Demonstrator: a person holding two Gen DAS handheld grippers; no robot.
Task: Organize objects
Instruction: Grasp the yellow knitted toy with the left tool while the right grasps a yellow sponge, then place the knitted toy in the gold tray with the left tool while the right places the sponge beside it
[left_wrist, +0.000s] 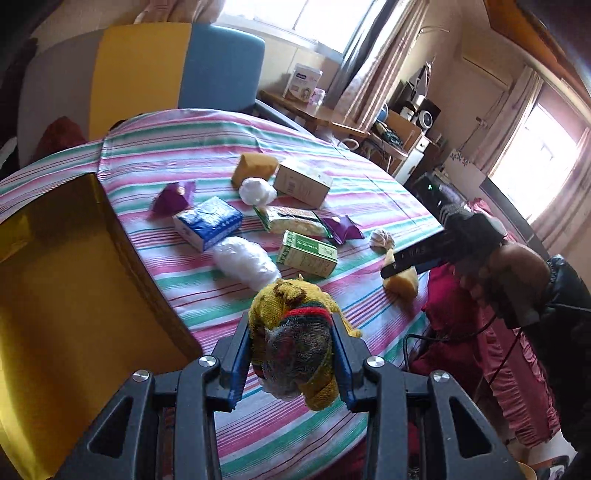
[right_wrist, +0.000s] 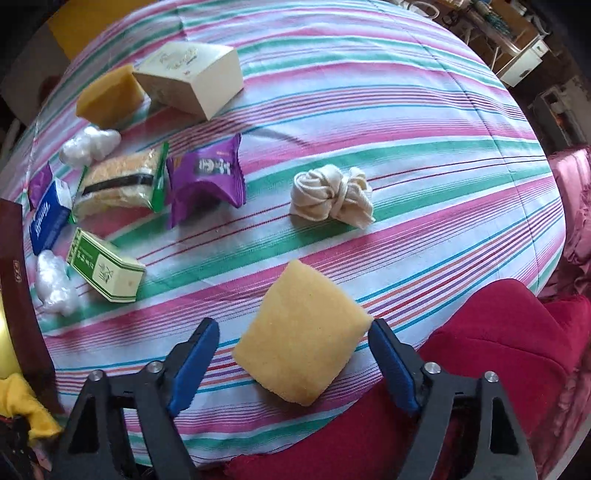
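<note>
1. Gold box (left_wrist: 55, 266): open, at the striped bedspread's (right_wrist: 369, 92) left edge.
2. Yellow sponge (right_wrist: 301, 338): near the box-far edge, lying diagonally between my right gripper's (right_wrist: 291, 365) parted jaws; one corner touches the right pad.
3. My left gripper (left_wrist: 291, 350): clamped on a knitted bundle (left_wrist: 295, 332), beside the box.

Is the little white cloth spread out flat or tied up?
Tied up. The white cloth is bunched into a knot on the striped sheet.
</note>
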